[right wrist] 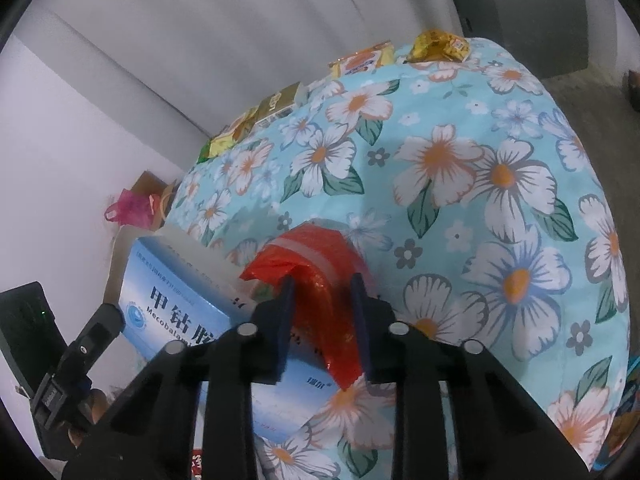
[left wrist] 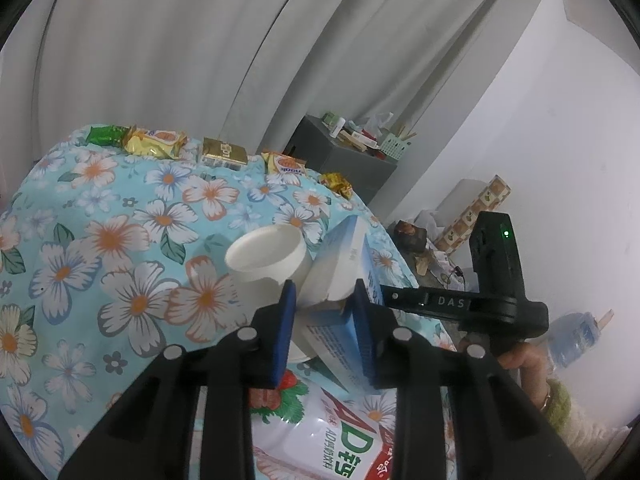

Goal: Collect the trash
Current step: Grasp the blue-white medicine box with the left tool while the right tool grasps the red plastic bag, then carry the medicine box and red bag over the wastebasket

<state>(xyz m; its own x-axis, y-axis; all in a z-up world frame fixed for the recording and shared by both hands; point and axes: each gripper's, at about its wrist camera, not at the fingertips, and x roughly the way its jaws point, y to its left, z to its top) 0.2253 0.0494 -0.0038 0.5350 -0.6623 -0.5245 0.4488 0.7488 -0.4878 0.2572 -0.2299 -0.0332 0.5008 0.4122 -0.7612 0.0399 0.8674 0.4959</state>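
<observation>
Setting: a table under a light-blue floral tablecloth [left wrist: 120,240], pale curtains and a white wall behind it
Left gripper [left wrist: 325,322]: black frame with blue pads; its two fingers are drawn in on the open end of a blue-and-white medicine box [left wrist: 344,264], one pad on each side of the cardboard, so it is pinching the box
Medicine box: lies tilted near the table's right edge in the left wrist view, resting against a white paper cup [left wrist: 268,254]; the right wrist view shows its printed face with blue Chinese characters and Latin lettering
Paper cup: stands upright just left of the box, empty inside as far as can be seen
Right gripper [right wrist: 323,314]: same black frame and blue pads; its fingers are pressed in on a crumpled red wrapper [right wrist: 316,276], pinching it
Red wrapper: shiny red foil with a pale band across it, lying partly over the medicine box's near corner
Milk-drink packet [left wrist: 320,440]: white with strawberry print and green lettering, on the cloth below the left gripper
Far edge of the table: a row of trash, with a green wrapper [left wrist: 105,135], yellow snack packets [left wrist: 156,142], a gold carton [left wrist: 223,153] and a small gold wrapper [left wrist: 336,184]
Background: a grey cabinet [left wrist: 340,156] with small items on top
Person: a hand [left wrist: 524,364] grips the right gripper's handle at the right of the left wrist view
</observation>
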